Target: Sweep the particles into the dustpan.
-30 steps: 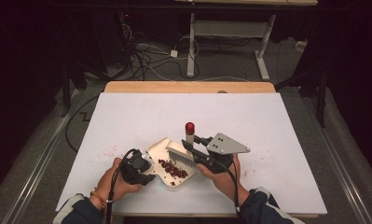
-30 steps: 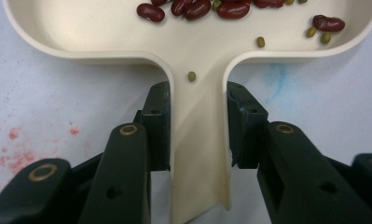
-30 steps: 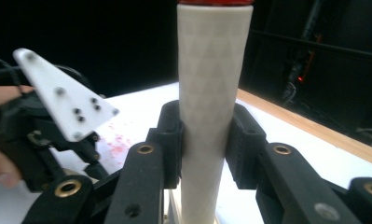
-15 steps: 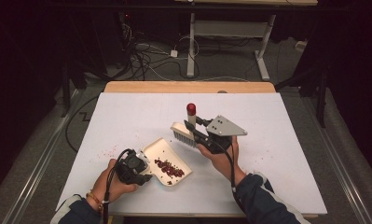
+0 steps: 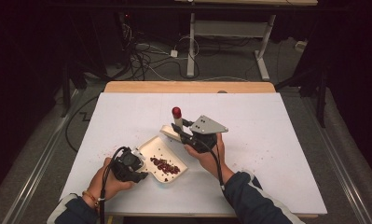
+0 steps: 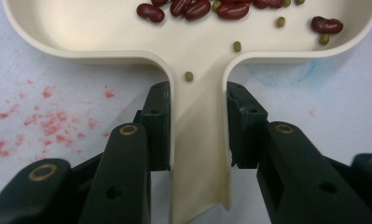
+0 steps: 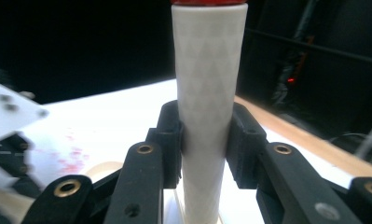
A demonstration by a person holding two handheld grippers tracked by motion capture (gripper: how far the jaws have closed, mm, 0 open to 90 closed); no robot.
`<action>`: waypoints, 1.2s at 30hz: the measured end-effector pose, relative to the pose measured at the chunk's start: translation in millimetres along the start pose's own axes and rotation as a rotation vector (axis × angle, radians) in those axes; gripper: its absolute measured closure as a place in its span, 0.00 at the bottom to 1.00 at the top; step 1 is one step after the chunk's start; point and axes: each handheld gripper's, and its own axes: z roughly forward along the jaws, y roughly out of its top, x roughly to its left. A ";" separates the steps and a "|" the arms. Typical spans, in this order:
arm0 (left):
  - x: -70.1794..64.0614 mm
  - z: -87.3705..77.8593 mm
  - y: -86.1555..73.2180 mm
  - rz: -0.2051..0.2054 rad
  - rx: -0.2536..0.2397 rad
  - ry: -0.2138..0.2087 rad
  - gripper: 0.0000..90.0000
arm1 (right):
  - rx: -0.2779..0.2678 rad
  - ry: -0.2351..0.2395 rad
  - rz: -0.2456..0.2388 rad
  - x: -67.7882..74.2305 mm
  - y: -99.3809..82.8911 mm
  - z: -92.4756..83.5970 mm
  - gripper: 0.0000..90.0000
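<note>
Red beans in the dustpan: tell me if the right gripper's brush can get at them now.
Probably yes: the brush, clamped in the right gripper, hangs just beyond the dustpan, with the red beans uncovered.

I count one cream dustpan [image 5: 163, 158] at about 7 o'clock on the table, one brush [image 5: 176, 125] with a red tip near the middle, two grippers, and many red beans [image 6: 189, 8], too many to count. I see six small green beans [image 6: 189, 76].

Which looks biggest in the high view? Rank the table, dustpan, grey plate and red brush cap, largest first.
1. table
2. dustpan
3. grey plate; it rides raised, nearer the camera, so it may look larger than it is
4. red brush cap
</note>
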 end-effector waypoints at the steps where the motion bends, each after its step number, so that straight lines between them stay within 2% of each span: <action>1: 0.4 0.1 0.1 -0.002 0.000 -0.002 0.71 | -0.005 0.014 0.015 1.6 -0.4 -1.8 0.78; 4: 1.1 0.4 0.9 -0.006 -0.001 0.002 0.71 | -0.007 0.041 0.052 7.3 -0.1 -7.6 0.78; 8: 1.0 0.3 0.6 -0.005 0.000 0.004 0.71 | -0.050 0.101 0.092 10.3 5.8 -20.8 0.78; 11: 1.1 0.4 0.6 -0.004 0.001 0.004 0.71 | -0.083 0.079 0.066 9.8 12.9 -32.5 0.78; 15: 1.2 0.6 0.3 -0.008 -0.001 0.004 0.71 | -0.090 0.064 0.069 3.7 14.2 -40.1 0.78; 18: 1.4 0.9 0.3 -0.012 -0.003 0.005 0.71 | -0.082 0.027 0.048 2.1 10.3 -36.7 0.78; 22: 1.1 1.0 0.4 -0.020 -0.008 0.008 0.71 | -0.065 0.004 0.003 5.1 3.1 -19.7 0.78; 26: 1.7 1.3 0.2 -0.023 -0.013 0.006 0.71 | -0.058 0.040 -0.010 13.0 -1.6 -6.3 0.78; 32: 3.3 1.0 -1.1 -0.027 -0.023 0.000 0.71 | -0.074 0.118 -0.032 30.4 1.2 -7.2 0.78; 34: 3.8 0.9 -1.4 -0.035 -0.028 0.003 0.71 | -0.074 0.122 -0.048 31.7 3.1 -9.2 0.78; 36: 5.0 0.6 -2.0 -0.041 -0.029 0.007 0.71 | -0.084 0.112 -0.042 28.4 5.9 -13.6 0.78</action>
